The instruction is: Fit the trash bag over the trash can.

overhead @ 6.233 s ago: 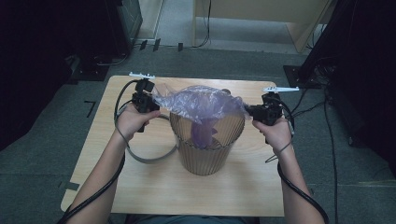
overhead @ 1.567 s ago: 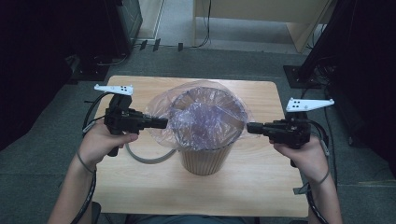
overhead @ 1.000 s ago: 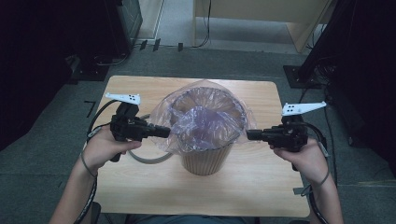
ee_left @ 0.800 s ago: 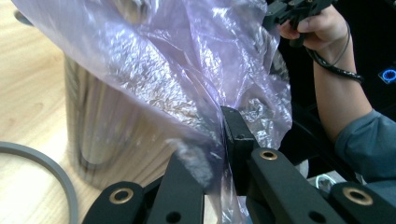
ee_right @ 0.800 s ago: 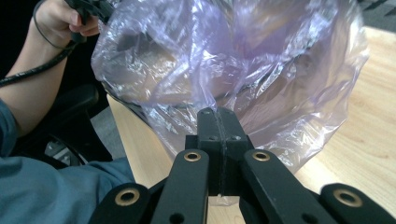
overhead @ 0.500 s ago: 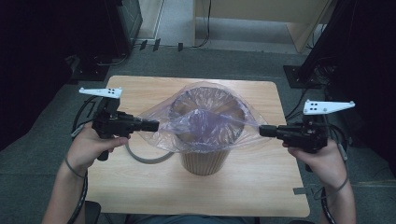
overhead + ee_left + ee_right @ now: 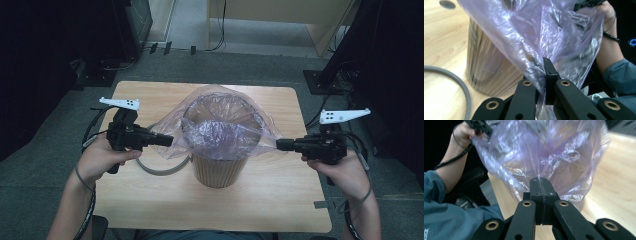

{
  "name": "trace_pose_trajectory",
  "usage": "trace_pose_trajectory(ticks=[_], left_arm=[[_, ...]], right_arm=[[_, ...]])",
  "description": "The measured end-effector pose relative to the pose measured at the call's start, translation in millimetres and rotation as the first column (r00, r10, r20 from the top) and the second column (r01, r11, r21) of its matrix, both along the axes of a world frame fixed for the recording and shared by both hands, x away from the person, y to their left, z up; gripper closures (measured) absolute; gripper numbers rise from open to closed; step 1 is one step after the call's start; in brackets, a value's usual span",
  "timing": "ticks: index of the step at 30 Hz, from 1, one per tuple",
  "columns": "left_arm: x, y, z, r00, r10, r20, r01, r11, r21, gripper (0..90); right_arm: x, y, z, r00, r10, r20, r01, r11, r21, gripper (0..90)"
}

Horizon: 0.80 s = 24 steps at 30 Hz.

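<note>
The left gripper (image 7: 167, 141) and right gripper (image 7: 281, 145) are both pinching the bag (image 7: 225, 131) with closed fingers. The bag is sitting inside the bin (image 7: 217, 170).

Translucent purple bag (image 7: 225, 131) (crinkled) stretched over upright bin (image 7: 217, 170).

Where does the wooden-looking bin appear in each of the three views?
High view: the bin stands at the table's middle, under the purple bag.
Left gripper view: its ribbed wall is left of centre, behind the bag.
Right gripper view: it is hidden behind the bag; I cannot place it exactly.
Shared landmark: the purple bag.
</note>
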<state>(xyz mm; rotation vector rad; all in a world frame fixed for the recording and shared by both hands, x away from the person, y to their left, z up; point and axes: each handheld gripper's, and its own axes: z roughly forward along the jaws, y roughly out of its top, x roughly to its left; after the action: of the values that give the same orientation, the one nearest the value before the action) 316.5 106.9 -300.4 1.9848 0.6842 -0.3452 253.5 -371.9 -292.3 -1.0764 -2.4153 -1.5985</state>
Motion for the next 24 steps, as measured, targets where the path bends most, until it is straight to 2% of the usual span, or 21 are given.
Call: trace_pose_trajectory(ticks=[6, 11, 18, 21, 24], left_arm=[[4.0, -9.2, -13.7, 0.9993, -0.024, -0.029, 0.024, 0.9994, 0.024, 88.8], [3.6, -13.3, -21.1, 0.9989, -0.031, -0.035, 0.033, 0.9979, 0.055, 88.8], [8.7, -16.0, -32.7, 0.9994, 0.003, -0.034, 0.000, 0.9954, 0.096, 88.7], [12.1, -17.4, -38.6, 0.9996, 0.026, -0.013, -0.024, 0.9921, 0.123, 88.7], [13.7, -18.4, -41.3, 0.9993, 0.035, 0.010, -0.036, 0.9919, 0.122, 88.0]], right_arm=[[14.4, 12.7, -23.0, 0.9959, 0.038, -0.082, -0.040, 0.9987, -0.031, 90.0], [19.9, 23.2, -34.4, 0.9914, 0.064, -0.115, -0.070, 0.9963, -0.051, 90.0], [25.6, 32.1, -44.0, 0.9902, 0.052, -0.129, -0.062, 0.9956, -0.070, 90.0], [27.7, 34.4, -48.3, 0.9907, 0.038, -0.130, -0.051, 0.9938, -0.099, 90.0], [29.2, 35.9, -49.8, 0.9936, 0.029, -0.109, -0.041, 0.9937, -0.105, 89.5]])
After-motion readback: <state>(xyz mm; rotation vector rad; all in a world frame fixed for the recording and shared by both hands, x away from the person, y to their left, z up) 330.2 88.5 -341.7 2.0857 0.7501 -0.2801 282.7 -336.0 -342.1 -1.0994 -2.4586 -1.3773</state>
